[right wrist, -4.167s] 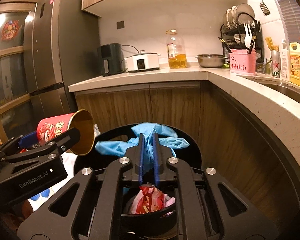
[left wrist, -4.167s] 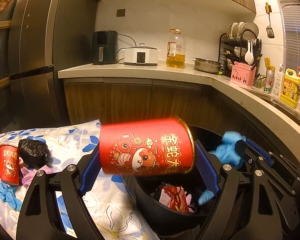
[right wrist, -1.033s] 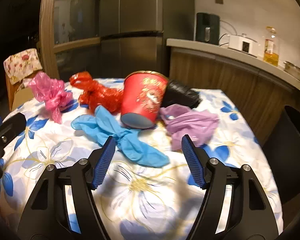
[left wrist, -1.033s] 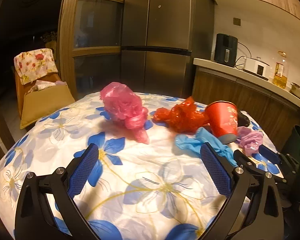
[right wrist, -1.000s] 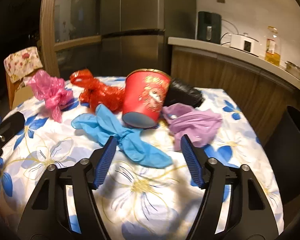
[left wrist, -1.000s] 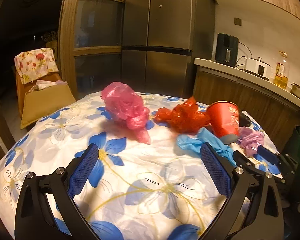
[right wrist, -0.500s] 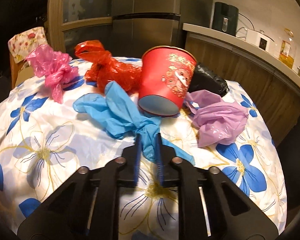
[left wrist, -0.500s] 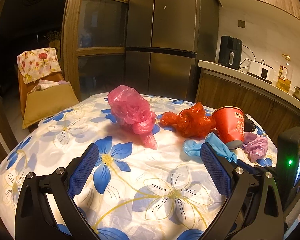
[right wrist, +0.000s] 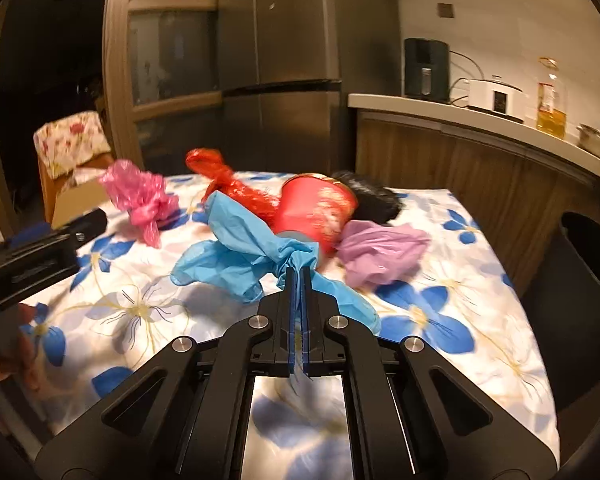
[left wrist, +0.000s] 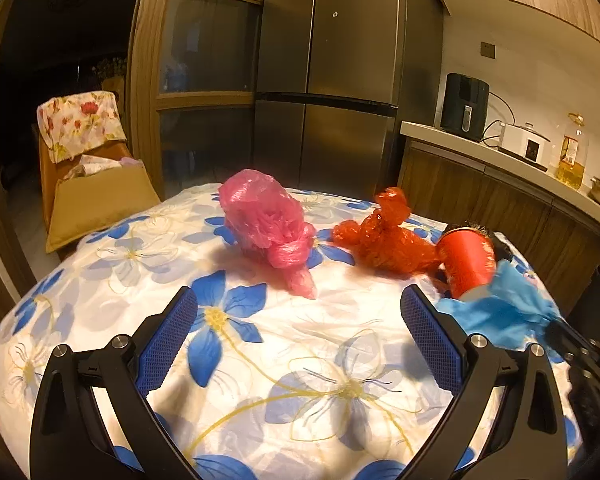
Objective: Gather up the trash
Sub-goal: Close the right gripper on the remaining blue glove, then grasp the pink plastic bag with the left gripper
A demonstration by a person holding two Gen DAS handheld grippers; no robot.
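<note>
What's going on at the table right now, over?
Right tongs shut on the blue glove, glove off the cloth. Left tongs open, empty, facing the pink bag. Nothing in the way.

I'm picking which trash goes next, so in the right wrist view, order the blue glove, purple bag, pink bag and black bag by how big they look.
1. blue glove, though nearest the camera
2. purple bag and pink bag, too alike to rank
3. black bag, partly hidden behind the red cup
</note>
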